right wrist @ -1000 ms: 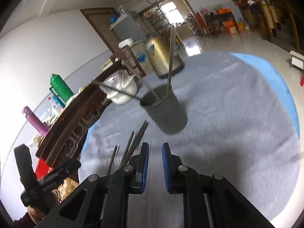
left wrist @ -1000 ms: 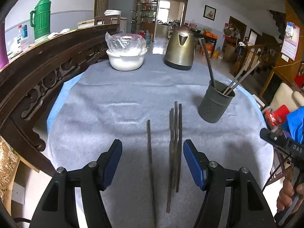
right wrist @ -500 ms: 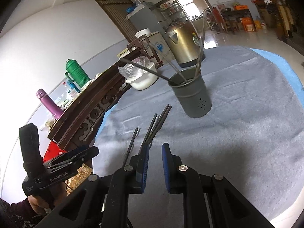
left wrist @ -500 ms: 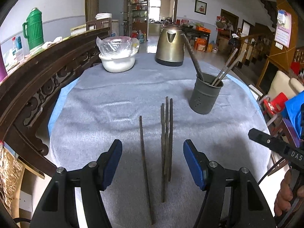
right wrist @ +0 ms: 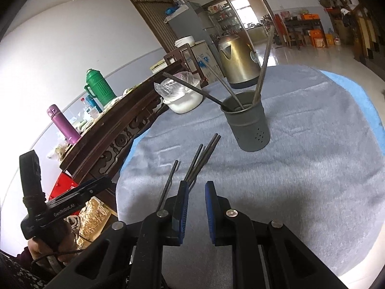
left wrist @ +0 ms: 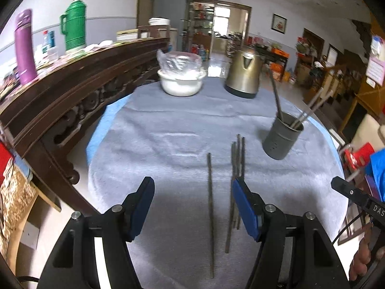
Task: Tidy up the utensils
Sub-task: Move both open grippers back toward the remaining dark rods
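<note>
Dark chopsticks lie on the grey tablecloth (left wrist: 168,132): a single one (left wrist: 210,192) and a bundle of three (left wrist: 237,159) to its right. A grey perforated holder (left wrist: 281,142) stands upright at the right with several chopsticks leaning in it. My left gripper (left wrist: 191,183) hovers open above the near cloth; the single chopstick lies below the gap and the bundle runs under its right finger. My right gripper (right wrist: 196,185) is nearly shut, with a narrow empty gap. It hangs short of the bundle (right wrist: 204,154) and the holder (right wrist: 250,125).
A brass-coloured kettle (left wrist: 244,74) and a white bowl under plastic wrap (left wrist: 180,82) stand at the table's far side. A carved dark wooden rail (left wrist: 72,84) runs along the left edge, bearing a green flask (left wrist: 73,31) and a purple bottle (left wrist: 24,48). Chairs stand right.
Both grippers drew back and rose a little. The left view slid left, so the chopsticks sit further right between its fingers. The right gripper rolled, so the holder looks upright.
</note>
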{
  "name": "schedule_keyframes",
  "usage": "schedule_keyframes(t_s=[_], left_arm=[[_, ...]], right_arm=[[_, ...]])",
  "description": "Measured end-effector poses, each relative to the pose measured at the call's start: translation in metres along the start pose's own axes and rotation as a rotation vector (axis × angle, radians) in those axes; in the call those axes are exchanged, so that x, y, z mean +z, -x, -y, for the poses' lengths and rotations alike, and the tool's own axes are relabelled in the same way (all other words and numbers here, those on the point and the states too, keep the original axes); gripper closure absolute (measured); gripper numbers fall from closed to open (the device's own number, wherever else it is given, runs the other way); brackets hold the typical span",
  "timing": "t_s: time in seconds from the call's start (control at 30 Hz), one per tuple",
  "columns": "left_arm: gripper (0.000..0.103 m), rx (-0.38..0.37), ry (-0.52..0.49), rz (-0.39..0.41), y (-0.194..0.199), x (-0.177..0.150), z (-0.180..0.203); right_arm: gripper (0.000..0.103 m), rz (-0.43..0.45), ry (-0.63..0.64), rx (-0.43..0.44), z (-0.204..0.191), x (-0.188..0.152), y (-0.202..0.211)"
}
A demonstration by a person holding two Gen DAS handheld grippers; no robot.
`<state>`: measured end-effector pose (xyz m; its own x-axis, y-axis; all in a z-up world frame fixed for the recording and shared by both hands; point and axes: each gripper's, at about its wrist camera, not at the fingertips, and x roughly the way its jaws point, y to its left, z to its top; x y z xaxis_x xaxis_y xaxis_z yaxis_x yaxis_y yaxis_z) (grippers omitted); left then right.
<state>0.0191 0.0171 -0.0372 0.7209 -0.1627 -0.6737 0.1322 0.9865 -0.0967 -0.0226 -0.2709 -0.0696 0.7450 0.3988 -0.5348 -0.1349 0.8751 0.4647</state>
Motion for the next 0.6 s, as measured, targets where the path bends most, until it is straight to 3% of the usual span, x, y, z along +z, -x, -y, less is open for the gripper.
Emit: schedule_keyframes(t_s=[0.43,0.53,0.57,0.6], left_arm=[[0.034,-0.047,0.006,-0.038,-0.019,-0.007,-0.005],[0.034,-0.059,0.011,-0.056,-0.025,-0.010,-0.007],[0.034,-0.062,0.016,-0.063,-0.027,-0.011,-0.008],[0.034,-0.065,0.021,-0.069,-0.029,-0.012,-0.009]], right_arm=[[0.084,-0.066,0.051,0.027,-0.029,0.000,-0.022],[0.059,-0.067,0.056,0.013,-0.033,0.000,-0.025],[0.039,-0.060,0.047,0.011,-0.033,0.001,-0.025],[0.037,-0.046,0.036,0.016,-0.032,0.002,-0.024]])
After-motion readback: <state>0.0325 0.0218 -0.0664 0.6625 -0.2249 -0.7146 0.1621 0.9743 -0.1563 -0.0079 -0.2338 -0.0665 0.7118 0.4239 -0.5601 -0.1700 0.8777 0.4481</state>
